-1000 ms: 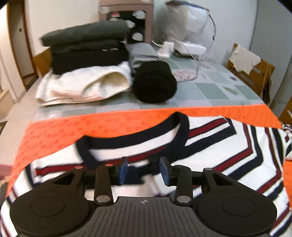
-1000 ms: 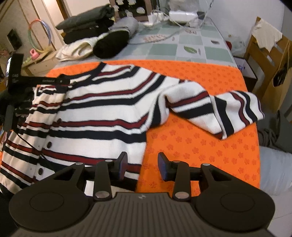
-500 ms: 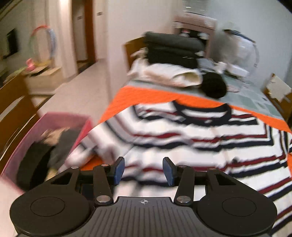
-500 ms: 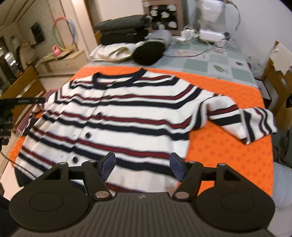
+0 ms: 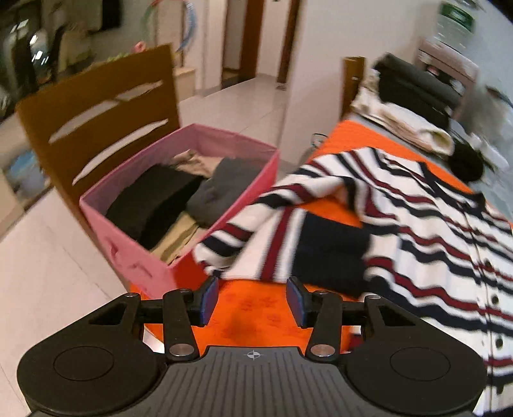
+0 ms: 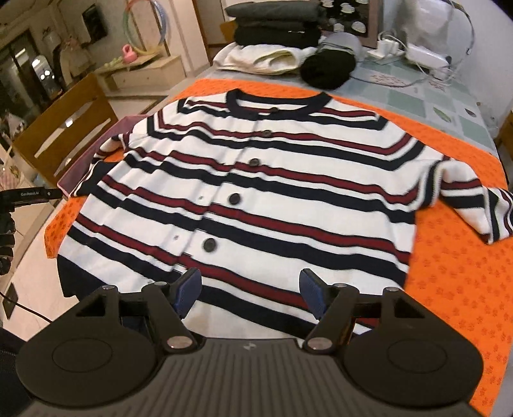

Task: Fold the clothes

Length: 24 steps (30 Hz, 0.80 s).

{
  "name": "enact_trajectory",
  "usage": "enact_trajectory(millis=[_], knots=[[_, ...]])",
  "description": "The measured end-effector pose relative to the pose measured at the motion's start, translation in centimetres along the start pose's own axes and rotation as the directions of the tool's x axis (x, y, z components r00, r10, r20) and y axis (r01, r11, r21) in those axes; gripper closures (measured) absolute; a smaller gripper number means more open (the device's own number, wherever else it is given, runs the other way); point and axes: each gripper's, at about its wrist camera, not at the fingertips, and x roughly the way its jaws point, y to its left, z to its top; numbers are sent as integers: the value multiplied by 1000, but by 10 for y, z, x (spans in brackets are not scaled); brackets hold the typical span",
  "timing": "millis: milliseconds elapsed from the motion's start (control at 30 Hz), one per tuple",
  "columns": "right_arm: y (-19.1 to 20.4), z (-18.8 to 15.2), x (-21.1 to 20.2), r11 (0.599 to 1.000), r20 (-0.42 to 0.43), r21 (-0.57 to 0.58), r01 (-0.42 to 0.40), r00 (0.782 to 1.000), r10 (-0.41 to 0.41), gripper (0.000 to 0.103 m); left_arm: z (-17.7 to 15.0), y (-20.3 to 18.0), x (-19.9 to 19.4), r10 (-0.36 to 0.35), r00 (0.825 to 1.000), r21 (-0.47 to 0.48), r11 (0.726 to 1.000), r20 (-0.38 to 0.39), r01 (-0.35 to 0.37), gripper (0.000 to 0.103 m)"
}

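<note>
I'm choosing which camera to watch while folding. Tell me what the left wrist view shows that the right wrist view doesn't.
Only the left wrist view shows inside the pink box, which holds dark and beige clothes, with one sleeve crumpled beside it. Only the right wrist view shows the whole buttoned front and the other sleeve. Both show the striped cardigan on the orange cloth and the stack of folded clothes.

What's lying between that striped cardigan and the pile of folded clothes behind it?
In the right wrist view, only a bare strip of orange mat separates the striped cardigan from the folded clothes.
</note>
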Motion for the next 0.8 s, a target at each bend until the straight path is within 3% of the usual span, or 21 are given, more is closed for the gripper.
enact_trajectory(millis=[133,267,400,533,600,700,800], knots=[[29,12,9,999,-3,14,41,999,-41,29,10,36,27,-66,996,-143,988,-54,57,53],[55,24,17,997,-6,39,68,998,-67,29,14,65,59,-131,985,-289,953,-113,93,49],[82,34,26,995,-18,31,91,996,-90,29,17,82,85,-183,972,-391,913,-148,112,47],[100,42,30,992,-23,29,121,992,-121,29,23,94,109,-213,957,-440,891,-198,108,50],[106,44,32,990,-22,40,136,991,-135,29,24,96,122,-244,939,-448,886,-242,115,60],[113,44,34,986,-19,60,155,988,-154,29,26,95,132,-288,915,-420,895,-281,153,97],[118,41,36,981,-14,87,171,985,-170,29,39,96,121,-234,947,-348,926,-222,147,98]])
